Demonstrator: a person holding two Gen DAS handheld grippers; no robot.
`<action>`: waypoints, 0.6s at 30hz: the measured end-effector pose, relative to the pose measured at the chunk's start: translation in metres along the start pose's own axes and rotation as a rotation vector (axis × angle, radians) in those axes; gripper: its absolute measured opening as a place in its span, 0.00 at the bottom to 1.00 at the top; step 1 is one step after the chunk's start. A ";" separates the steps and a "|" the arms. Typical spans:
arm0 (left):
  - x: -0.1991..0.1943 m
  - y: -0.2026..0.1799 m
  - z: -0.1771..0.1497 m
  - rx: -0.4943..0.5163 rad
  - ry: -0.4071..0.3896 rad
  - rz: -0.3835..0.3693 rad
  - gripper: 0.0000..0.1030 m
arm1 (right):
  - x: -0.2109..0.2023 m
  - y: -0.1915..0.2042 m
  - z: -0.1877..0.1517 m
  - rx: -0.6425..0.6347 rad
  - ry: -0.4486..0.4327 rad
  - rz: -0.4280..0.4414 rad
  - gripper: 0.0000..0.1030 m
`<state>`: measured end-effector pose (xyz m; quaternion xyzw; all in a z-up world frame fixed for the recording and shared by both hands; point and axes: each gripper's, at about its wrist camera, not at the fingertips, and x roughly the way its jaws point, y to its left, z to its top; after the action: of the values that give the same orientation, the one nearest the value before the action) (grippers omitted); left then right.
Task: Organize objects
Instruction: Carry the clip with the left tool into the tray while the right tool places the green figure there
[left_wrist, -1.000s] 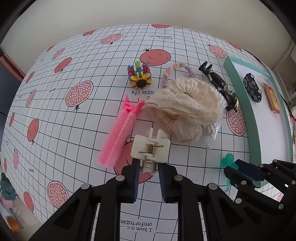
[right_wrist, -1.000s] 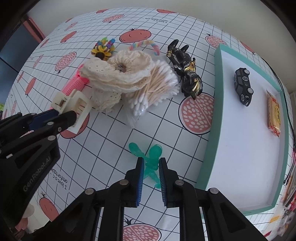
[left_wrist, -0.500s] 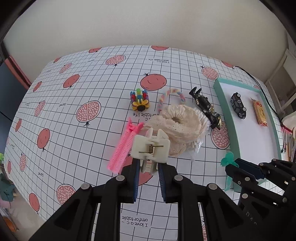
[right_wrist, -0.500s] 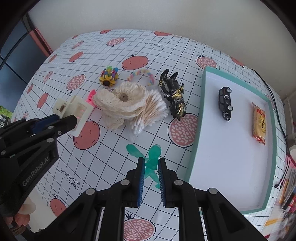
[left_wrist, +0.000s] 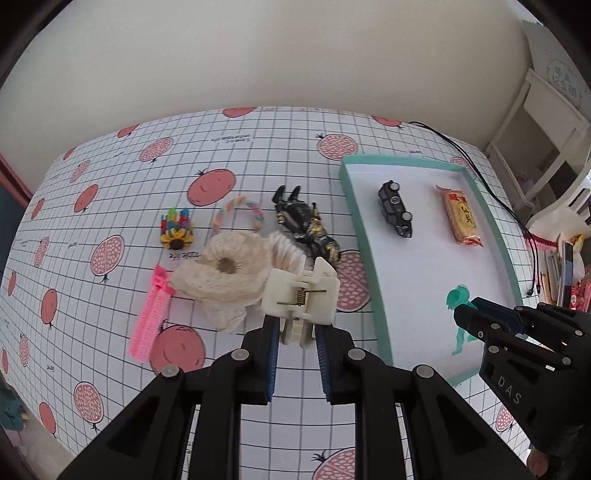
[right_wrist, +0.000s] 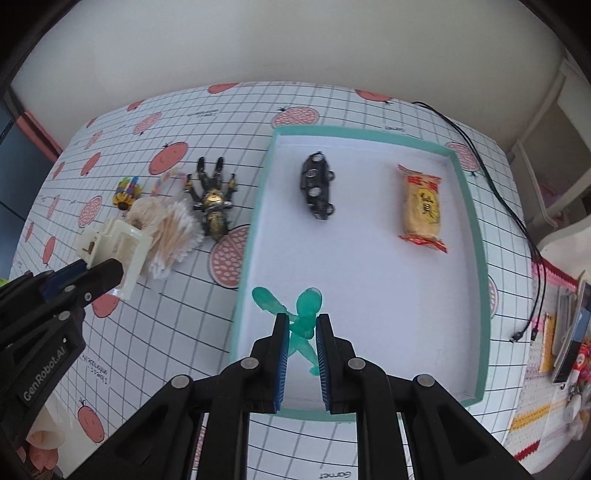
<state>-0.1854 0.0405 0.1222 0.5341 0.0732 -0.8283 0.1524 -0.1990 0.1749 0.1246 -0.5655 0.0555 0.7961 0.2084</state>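
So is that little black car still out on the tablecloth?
No, the black toy car lies inside the teal tray, beside the snack packet.

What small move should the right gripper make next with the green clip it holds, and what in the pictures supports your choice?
Probably lower and release. The right gripper is shut on the green clip, which already hangs over the bare white floor of the teal tray, apart from the toy car and snack packet lying further in. Nothing blocks the spot below.
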 end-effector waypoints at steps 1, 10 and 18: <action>0.001 -0.008 0.001 0.008 0.002 -0.011 0.19 | 0.000 -0.009 -0.001 0.017 -0.001 -0.001 0.15; 0.018 -0.069 0.007 0.079 0.018 -0.053 0.19 | 0.003 -0.077 -0.003 0.123 -0.006 -0.049 0.15; 0.041 -0.098 0.013 0.107 0.026 -0.087 0.19 | 0.015 -0.105 -0.001 0.162 -0.025 -0.061 0.15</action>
<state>-0.2448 0.1216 0.0868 0.5487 0.0538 -0.8298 0.0865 -0.1603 0.2734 0.1261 -0.5384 0.0998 0.7892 0.2781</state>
